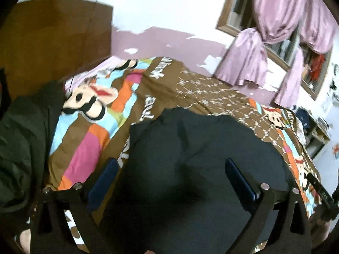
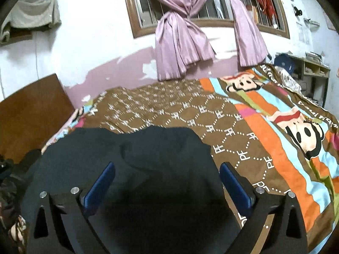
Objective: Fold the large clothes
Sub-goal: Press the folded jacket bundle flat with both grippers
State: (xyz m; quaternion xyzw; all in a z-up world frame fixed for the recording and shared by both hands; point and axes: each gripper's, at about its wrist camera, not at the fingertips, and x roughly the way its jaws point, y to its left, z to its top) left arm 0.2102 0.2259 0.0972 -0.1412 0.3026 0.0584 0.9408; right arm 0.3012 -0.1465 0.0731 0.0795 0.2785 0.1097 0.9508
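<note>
A dark navy garment lies spread on the bed with a brown and coloured cartoon bedspread. My left gripper is open above it, blue pads apart, one pad over the garment's left edge. In the right wrist view the same garment lies bunched with a fold in its middle. My right gripper is open above it, empty, with its right pad at the garment's right edge.
A dark green garment lies at the left by the wooden headboard. Purple curtains hang at a barred window on the far wall. A shelf with clutter stands at the far right. The bedspread extends right.
</note>
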